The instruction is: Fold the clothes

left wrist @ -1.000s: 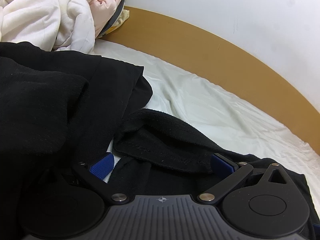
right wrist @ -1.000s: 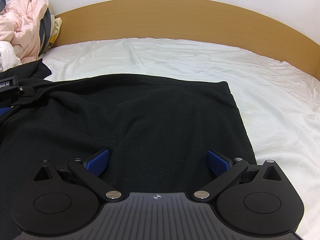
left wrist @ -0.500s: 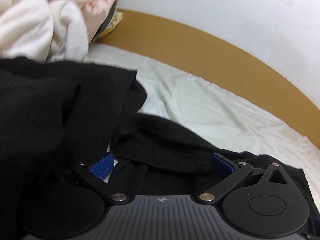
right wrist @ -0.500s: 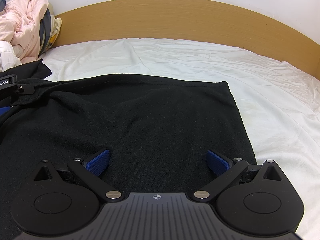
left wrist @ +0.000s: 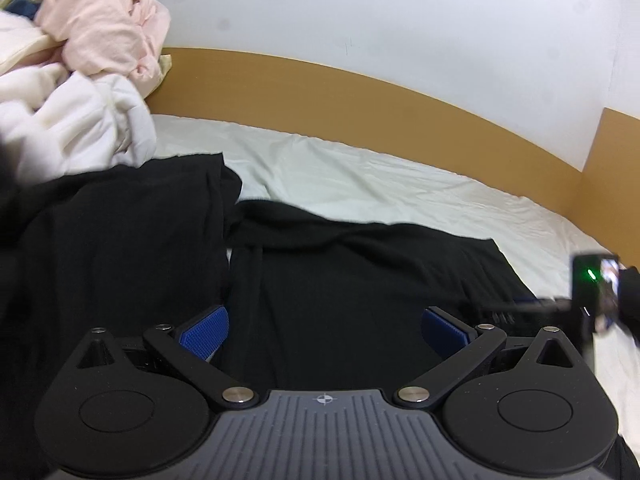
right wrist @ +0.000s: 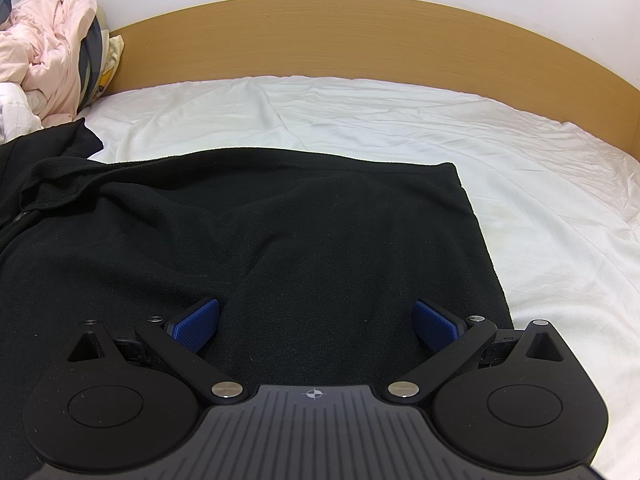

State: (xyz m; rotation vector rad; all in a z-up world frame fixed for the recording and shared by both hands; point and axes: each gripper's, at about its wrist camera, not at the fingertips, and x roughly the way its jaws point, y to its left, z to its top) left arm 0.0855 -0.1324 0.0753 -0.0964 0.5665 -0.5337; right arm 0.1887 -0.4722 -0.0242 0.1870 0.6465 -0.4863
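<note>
Left claw (left wrist: 324,326): blue ribbed pads spread wide apart, nothing between them, hovering low over a black garment (left wrist: 352,280). Right claw (right wrist: 316,320): likewise parted, empty, blue textured pads either side of the same black garment (right wrist: 280,248). The cloth is matte, fleecy knit, lying mostly flat on the bed's white sheet (right wrist: 540,200); right edge straight and squared at the far corner, left part bunched into a thick rolled fold. In the left view a second black layer (left wrist: 120,232) lies just left of it, draped with a vertical edge. Sheet is creased, smooth cotton-like. Farther left, a heap of clothes (left wrist: 80,92): white plush and pale pink crumpled fabric. Beyond, a curved tan wooden headboard (right wrist: 340,36) against a white wall (left wrist: 400,12).
</note>
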